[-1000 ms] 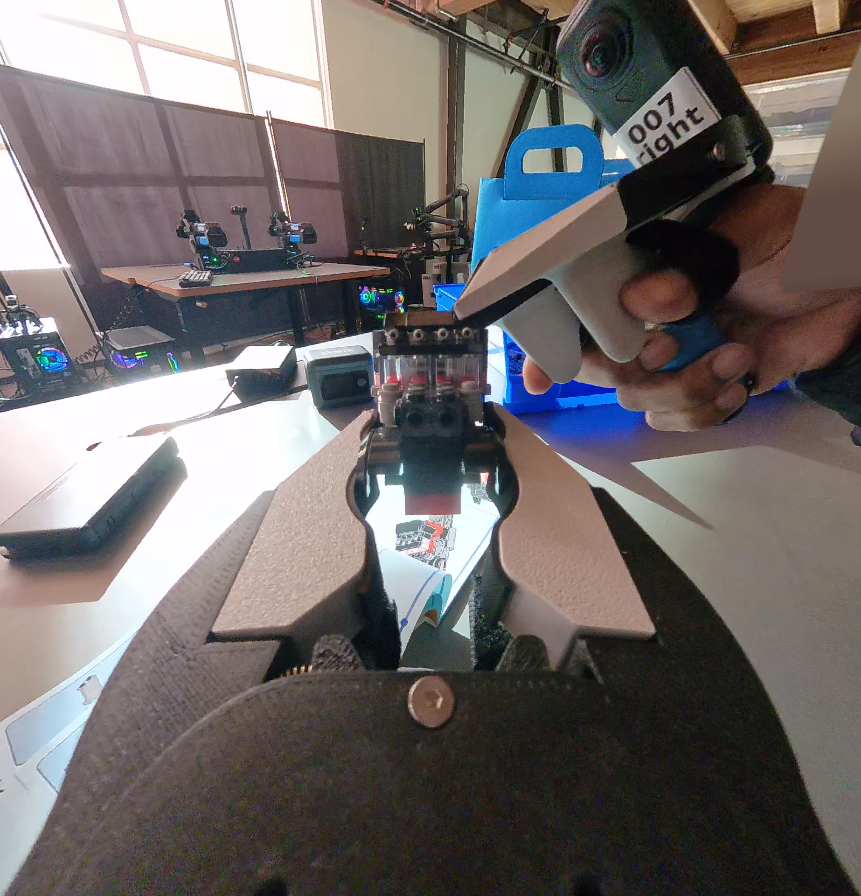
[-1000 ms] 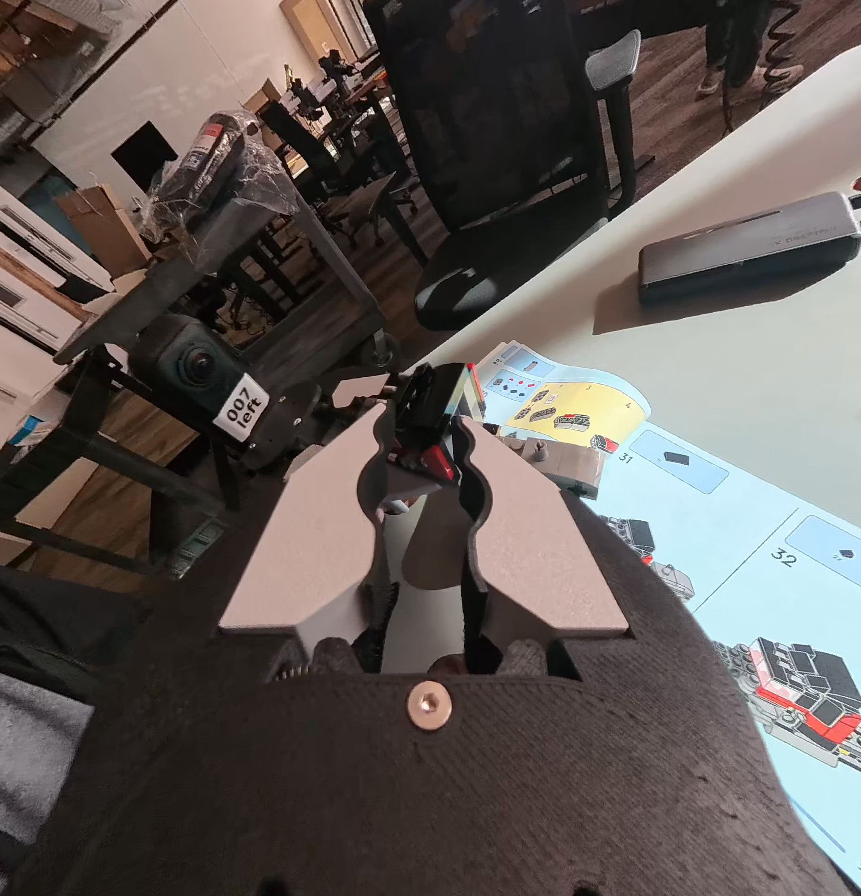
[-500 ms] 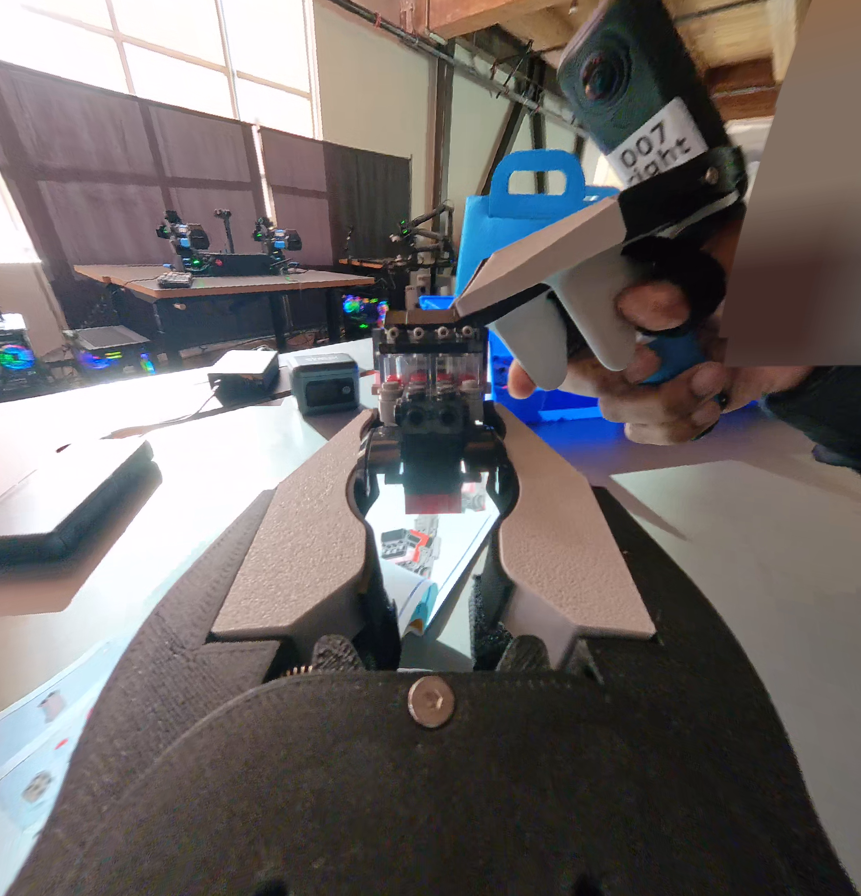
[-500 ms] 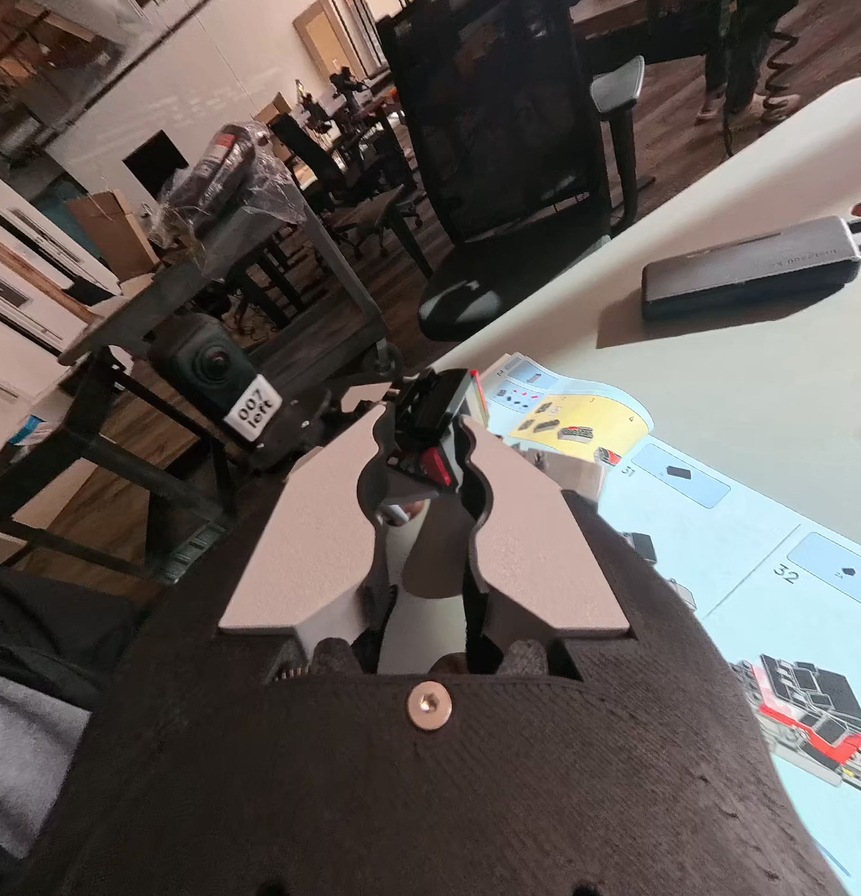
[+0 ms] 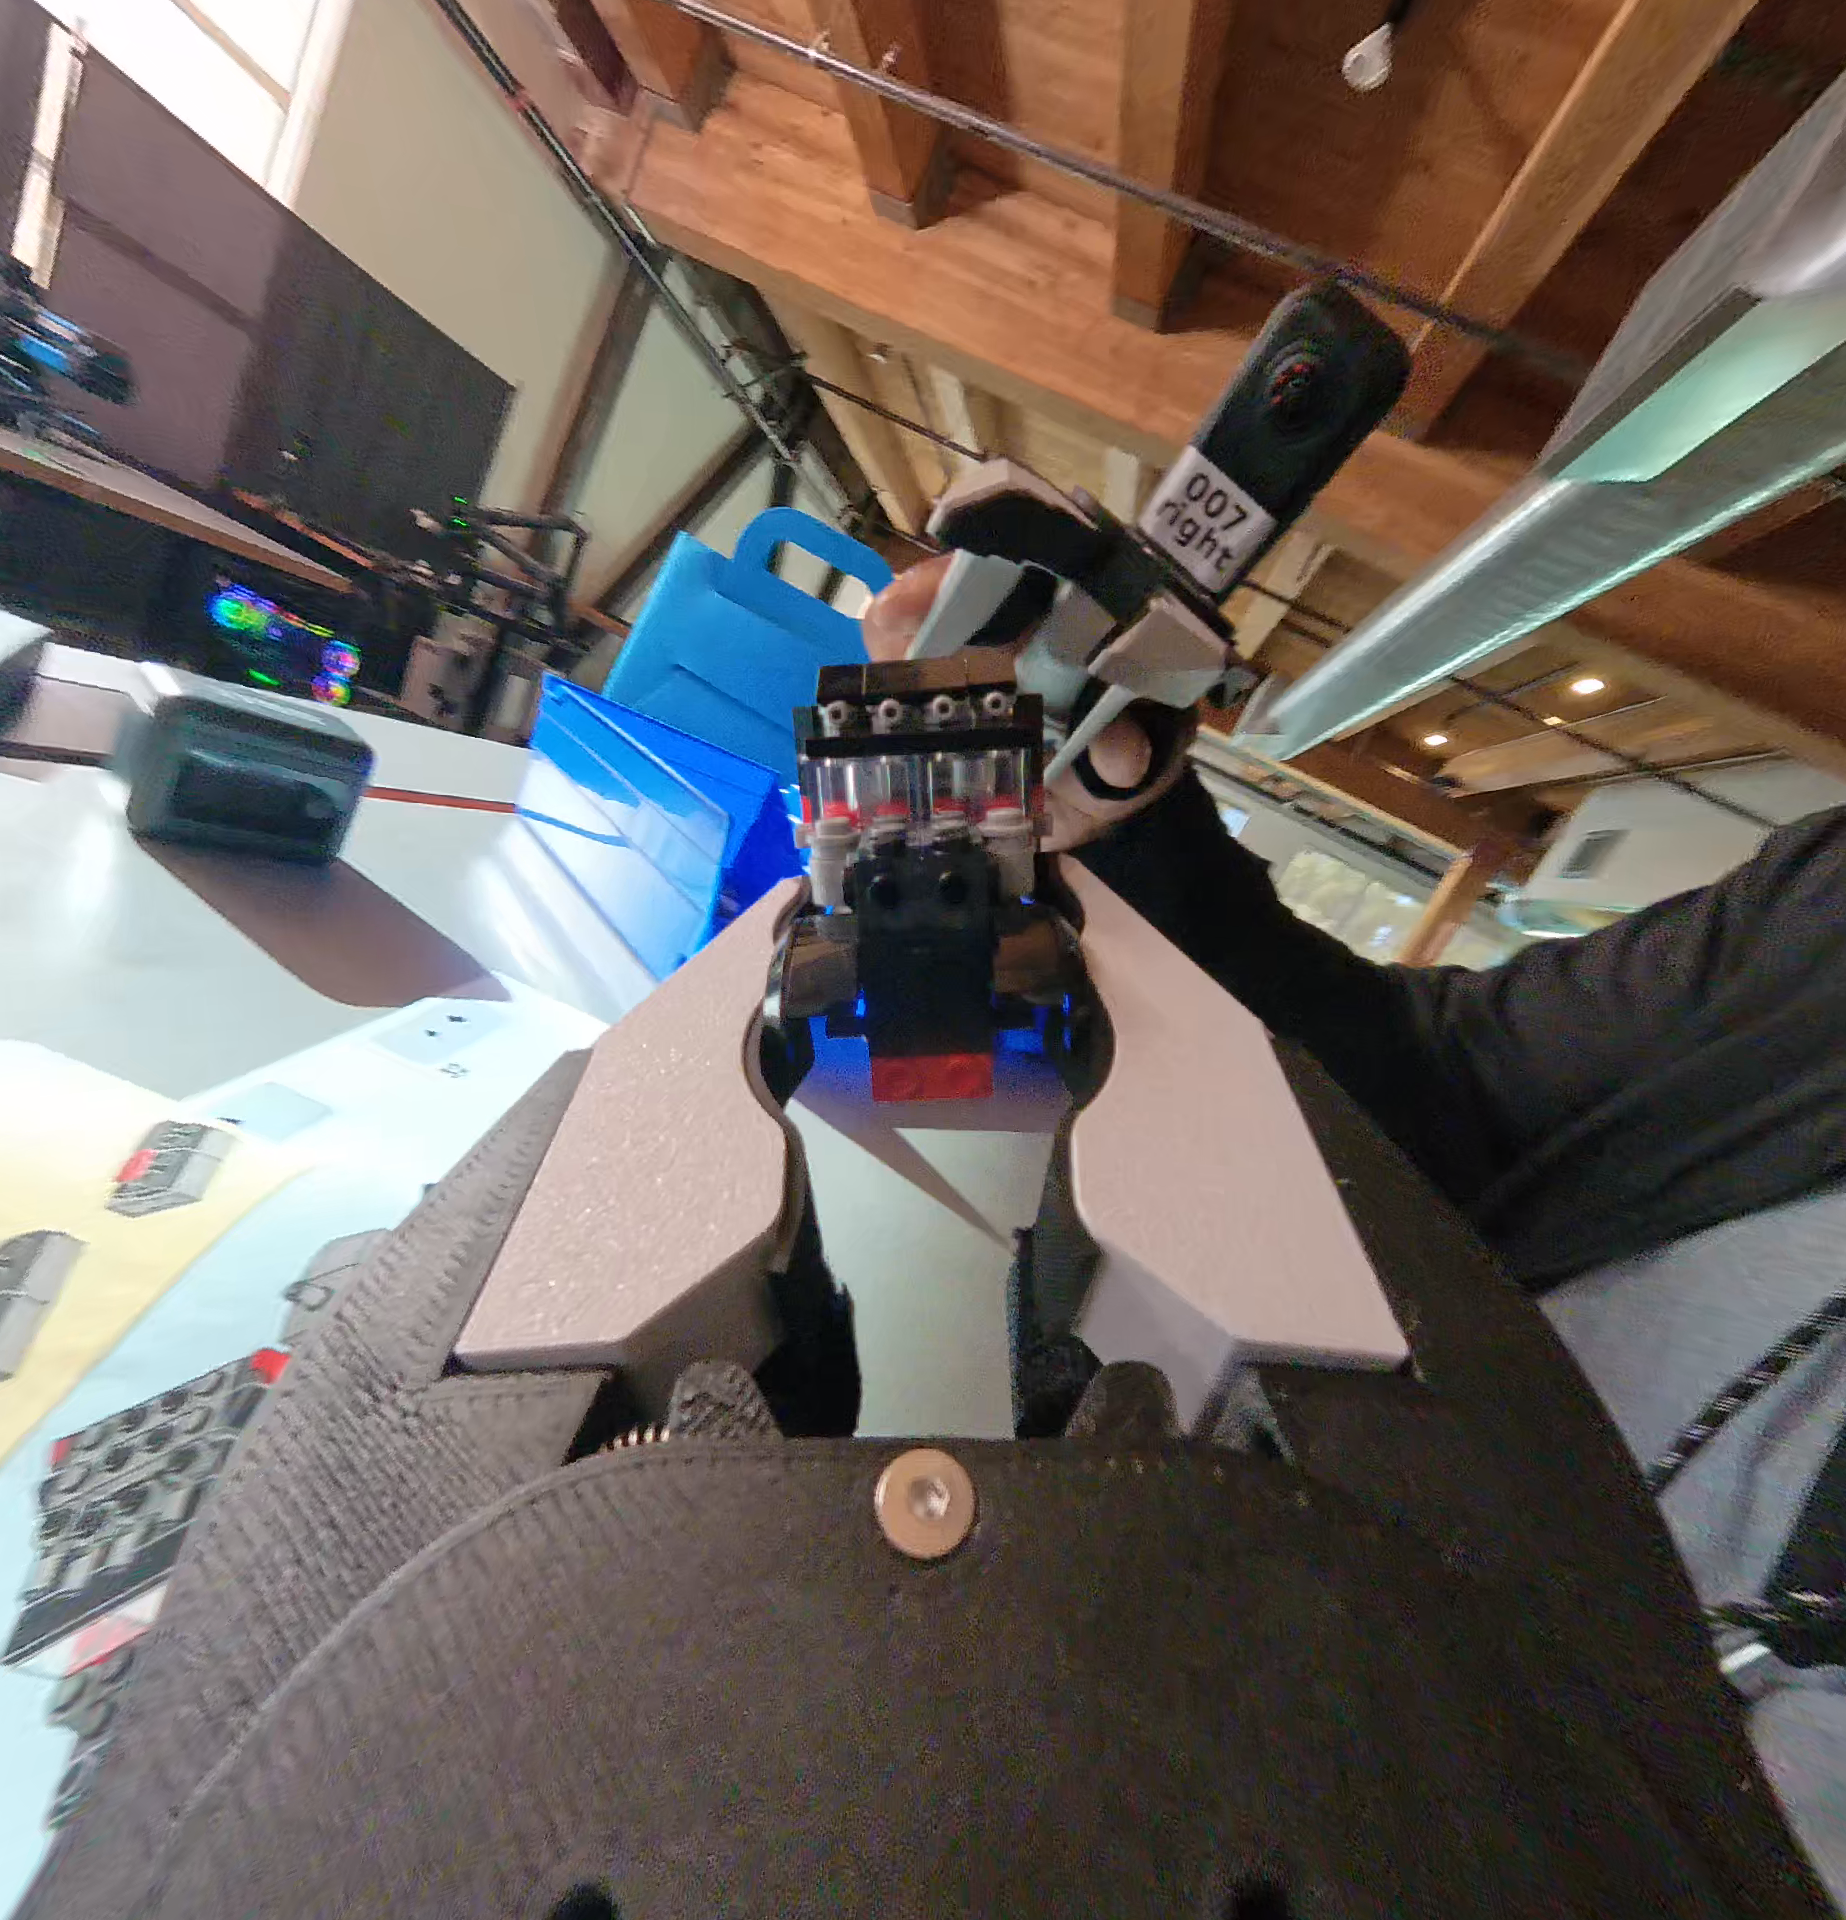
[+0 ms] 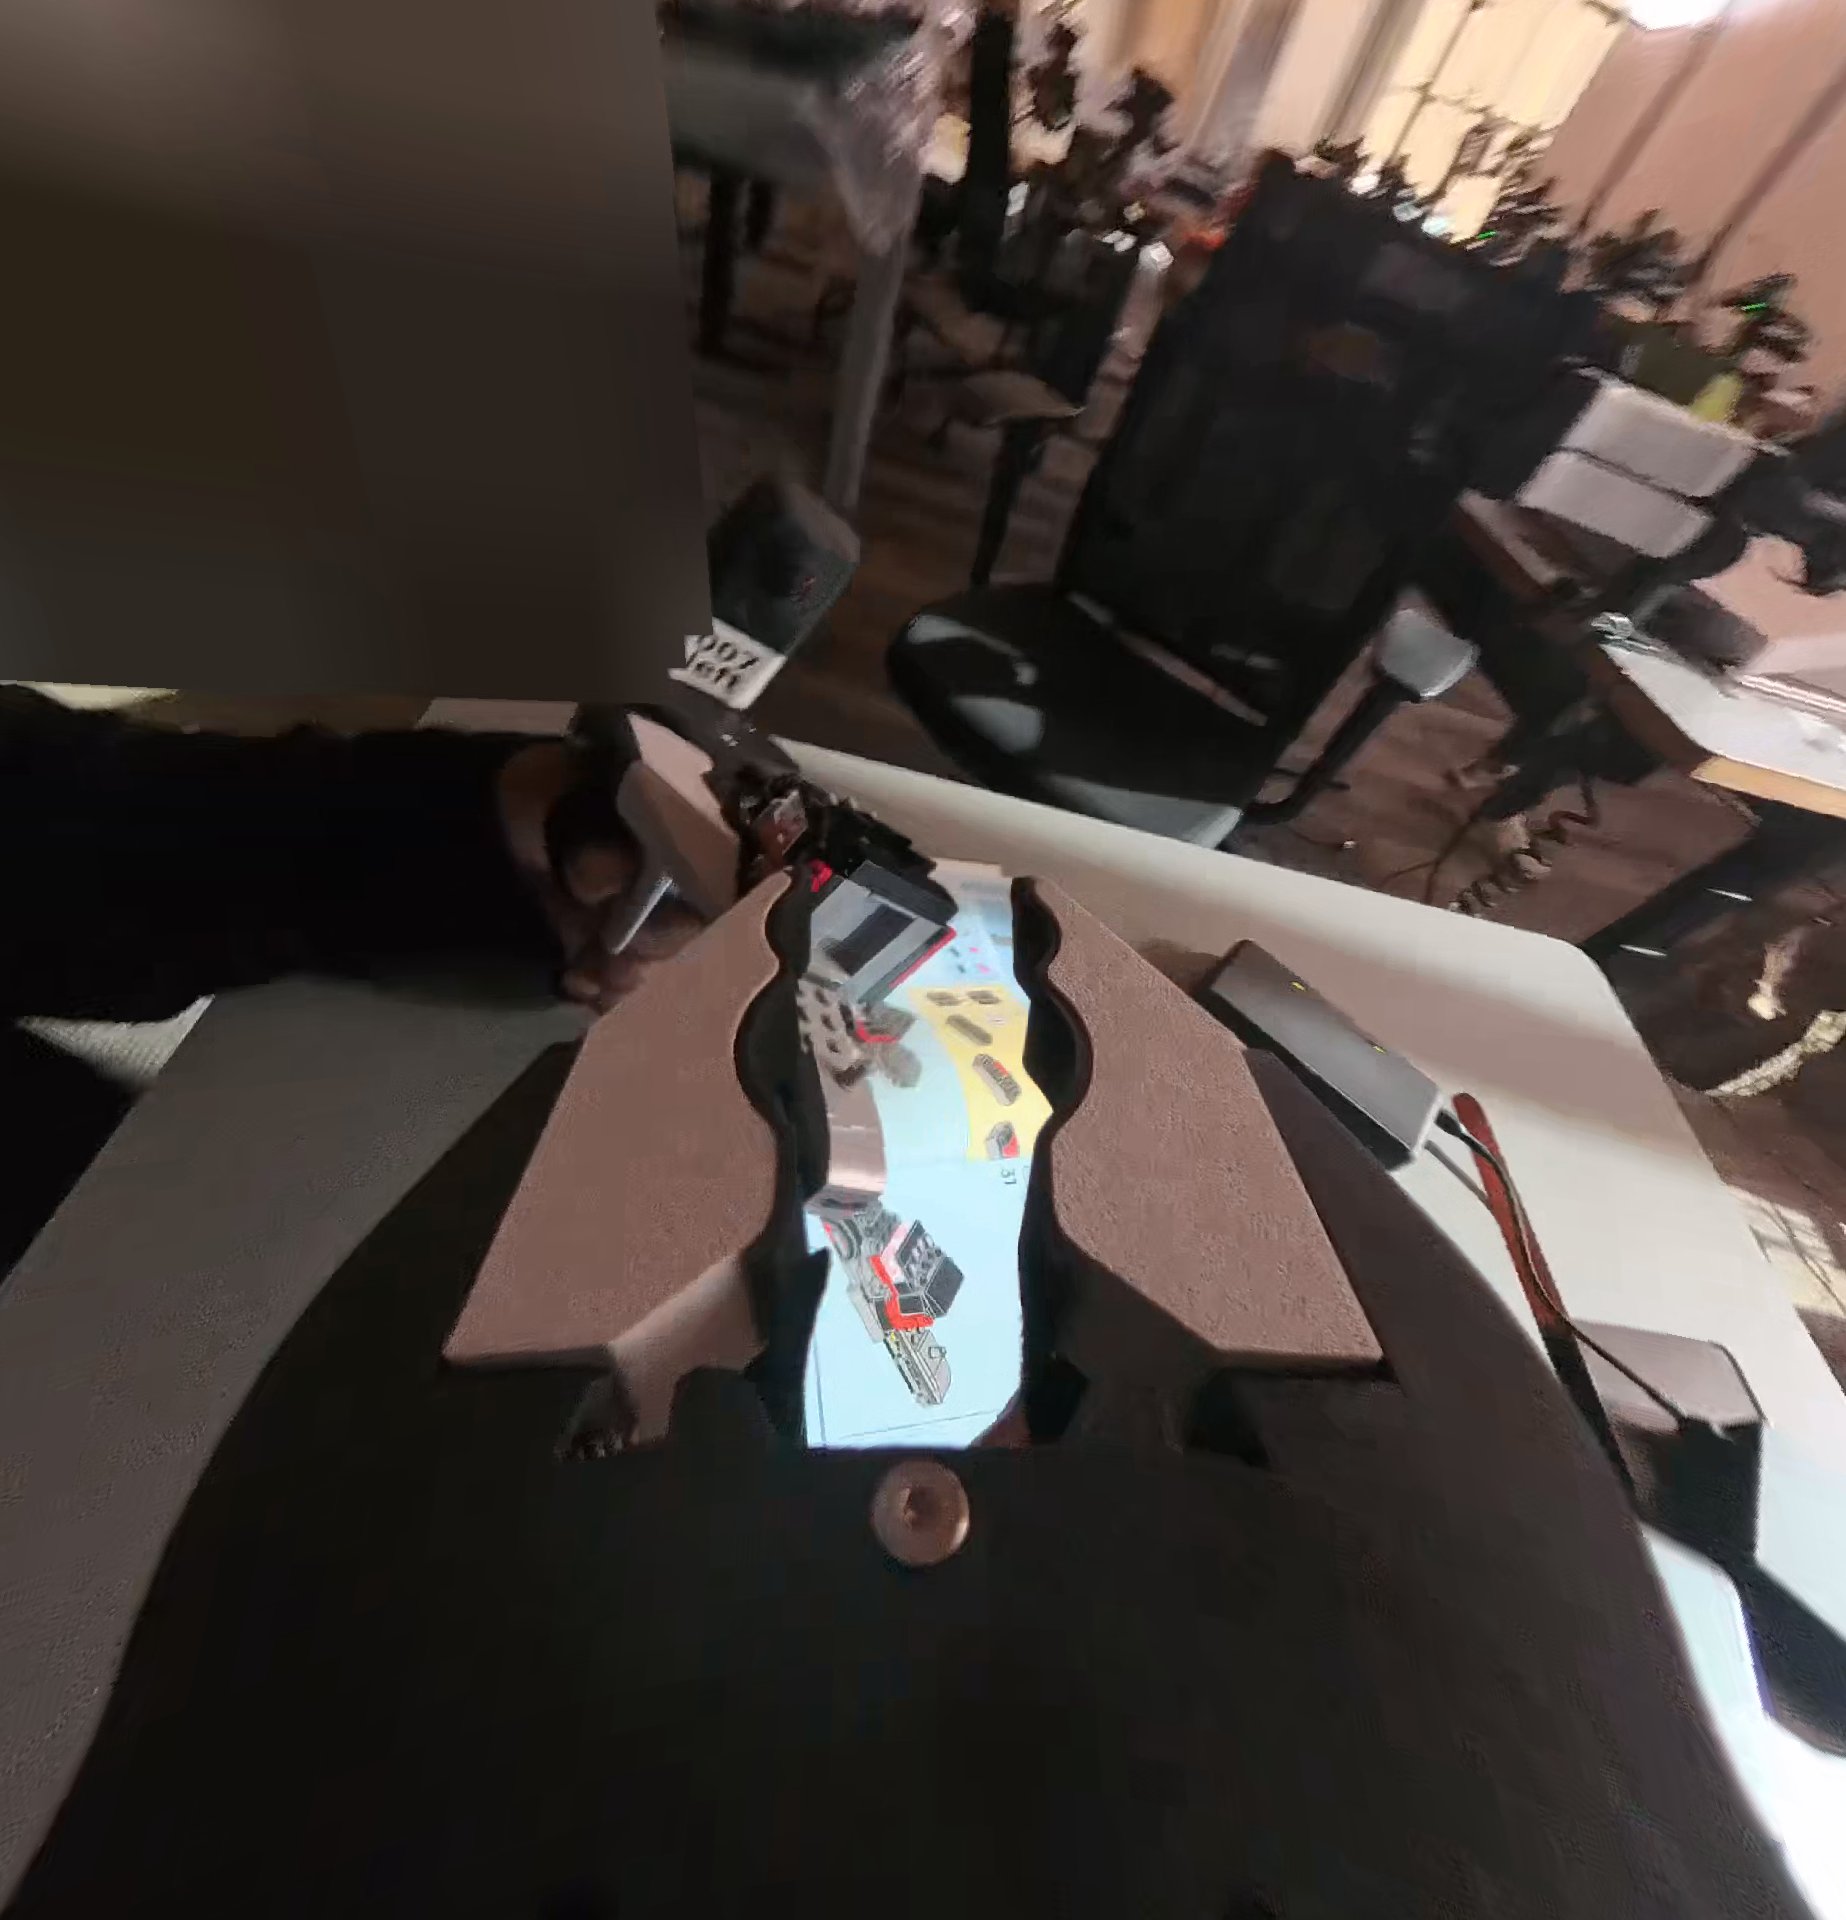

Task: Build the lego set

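Grey fingers of the left gripper (image 5: 924,935) clamp the lego model (image 5: 921,831) by its lower flanks — its long axis runs straight ahead, red end nearest the camera, raised off the desk (image 5: 223,956). Beyond its far top sits the right gripper (image 6: 903,914), gaping and holding nothing, the model just left of its tips. Any next part would go on from that far side.
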Tool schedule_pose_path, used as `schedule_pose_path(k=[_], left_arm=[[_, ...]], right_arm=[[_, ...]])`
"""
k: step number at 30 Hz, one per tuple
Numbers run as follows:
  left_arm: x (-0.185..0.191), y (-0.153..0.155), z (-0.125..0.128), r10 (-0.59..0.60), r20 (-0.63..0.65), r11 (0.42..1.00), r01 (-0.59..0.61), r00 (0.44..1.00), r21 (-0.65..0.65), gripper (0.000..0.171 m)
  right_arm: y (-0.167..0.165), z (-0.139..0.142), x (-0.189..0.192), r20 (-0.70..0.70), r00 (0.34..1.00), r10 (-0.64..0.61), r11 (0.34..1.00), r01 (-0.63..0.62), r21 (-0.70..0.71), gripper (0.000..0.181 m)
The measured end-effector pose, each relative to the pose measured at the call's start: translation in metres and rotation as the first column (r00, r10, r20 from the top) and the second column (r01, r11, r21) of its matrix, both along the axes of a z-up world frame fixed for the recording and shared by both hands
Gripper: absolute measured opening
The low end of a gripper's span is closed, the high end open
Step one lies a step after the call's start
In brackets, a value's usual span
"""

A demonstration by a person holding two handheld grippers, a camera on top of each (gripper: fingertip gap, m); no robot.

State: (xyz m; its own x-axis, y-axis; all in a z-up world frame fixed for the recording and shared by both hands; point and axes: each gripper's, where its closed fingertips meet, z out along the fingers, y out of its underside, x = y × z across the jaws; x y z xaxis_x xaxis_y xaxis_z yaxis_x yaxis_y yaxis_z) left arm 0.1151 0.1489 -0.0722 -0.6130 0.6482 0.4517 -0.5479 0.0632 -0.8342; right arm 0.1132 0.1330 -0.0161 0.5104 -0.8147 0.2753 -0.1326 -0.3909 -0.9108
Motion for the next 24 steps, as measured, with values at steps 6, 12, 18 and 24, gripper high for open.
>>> schedule_pose_path(k=[6, 12, 18, 24], left_arm=[[-0.004, 0.002, -0.004, -0.091, -0.09, 0.995, 0.095, 0.992, 0.038, 0.043], [-0.006, 0.002, -0.005, -0.132, -0.133, 0.989, 0.14, 0.982, 0.055, 0.043], [-0.005, 0.003, -0.006, -0.138, -0.151, 0.987, 0.148, 0.979, 0.06, 0.042], [-0.004, 0.002, -0.008, -0.138, -0.158, 0.986, 0.151, 0.978, 0.073, 0.042]], right_arm=[[0.017, -0.018, 0.005, -0.116, 0.981, 0.158, 0.983, -0.167, -0.073, 0.041], [0.027, -0.032, 0.007, -0.157, 0.966, 0.206, 0.971, -0.221, -0.085, 0.042], [0.029, -0.037, 0.008, -0.168, 0.963, 0.209, 0.973, -0.221, -0.06, 0.043], [0.029, -0.04, 0.009, -0.167, 0.964, 0.208, 0.975, -0.217, -0.039, 0.044]])
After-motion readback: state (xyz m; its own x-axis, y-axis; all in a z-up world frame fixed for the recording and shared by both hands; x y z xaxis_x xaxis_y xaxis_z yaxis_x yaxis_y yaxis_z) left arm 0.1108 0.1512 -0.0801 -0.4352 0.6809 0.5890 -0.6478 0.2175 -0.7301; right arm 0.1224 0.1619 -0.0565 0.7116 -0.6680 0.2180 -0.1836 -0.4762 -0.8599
